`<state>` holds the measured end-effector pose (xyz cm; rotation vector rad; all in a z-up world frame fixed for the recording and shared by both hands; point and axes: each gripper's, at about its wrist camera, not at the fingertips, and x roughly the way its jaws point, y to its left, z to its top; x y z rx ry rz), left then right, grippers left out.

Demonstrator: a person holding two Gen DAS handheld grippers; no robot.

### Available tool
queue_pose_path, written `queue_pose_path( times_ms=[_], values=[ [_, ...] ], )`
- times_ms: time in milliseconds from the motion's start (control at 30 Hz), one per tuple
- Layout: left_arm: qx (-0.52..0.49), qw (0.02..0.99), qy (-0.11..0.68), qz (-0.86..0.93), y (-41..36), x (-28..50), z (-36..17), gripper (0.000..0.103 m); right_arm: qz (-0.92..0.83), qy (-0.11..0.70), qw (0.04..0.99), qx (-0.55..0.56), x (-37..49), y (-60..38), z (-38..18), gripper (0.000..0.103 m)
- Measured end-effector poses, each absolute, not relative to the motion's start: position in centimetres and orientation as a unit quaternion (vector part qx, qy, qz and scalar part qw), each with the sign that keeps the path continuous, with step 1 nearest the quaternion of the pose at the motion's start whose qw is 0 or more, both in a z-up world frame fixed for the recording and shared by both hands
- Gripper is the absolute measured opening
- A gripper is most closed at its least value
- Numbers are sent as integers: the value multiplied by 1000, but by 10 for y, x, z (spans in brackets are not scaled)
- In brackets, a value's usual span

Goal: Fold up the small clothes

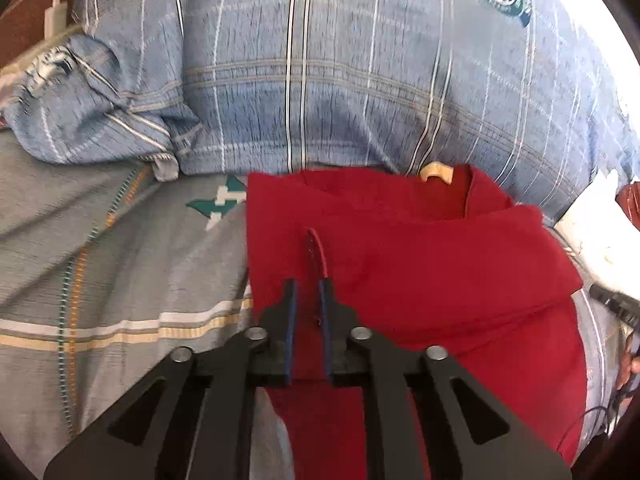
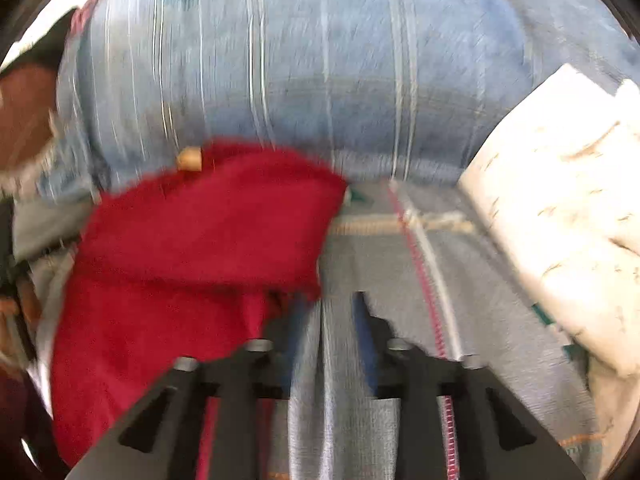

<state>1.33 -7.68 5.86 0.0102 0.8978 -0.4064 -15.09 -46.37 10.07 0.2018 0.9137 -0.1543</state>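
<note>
Red garment [image 1: 420, 264] lay on a grey striped bedsheet [image 1: 100, 264], just below a big blue plaid pillow [image 1: 320, 72], already doubled over itself, with a pale label [image 1: 436, 170] showing at its neckline. The left gripper [image 1: 308, 292] was clamped on a raised ridge of the red cloth near the garment's left edge, its fingers nearly together with the pleat standing up between them; this looked like a hold meant to carry that side across for another fold. The right gripper [image 2: 324, 304] stood apart and empty over bare sheet just beside the garment's right edge (that view was badly blurred, so finer detail was lost), probably placed to take the opposite side. A soft, wrinkled sheet would likely drag on the cloth. A white cushion [image 2: 568, 208] lay at the right, and a charger with its cable [image 1: 54, 16] rested near a brown surface beyond the pillow.
</note>
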Motion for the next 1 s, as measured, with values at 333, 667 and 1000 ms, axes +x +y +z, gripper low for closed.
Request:
queue_pose_path(
  times_ms=[333, 667, 1000],
  values=[
    [29, 887, 420, -193, -108, 14, 56, 46, -50, 457, 883, 93, -38, -427, 79, 38],
    [61, 884, 427, -177, -112, 15, 32, 53, -123, 462, 866, 148, -12, -467, 43, 40],
    [64, 888, 421, -172, -117, 12, 31, 59, -99, 463, 865, 168, -98, -464, 63, 63]
  ],
)
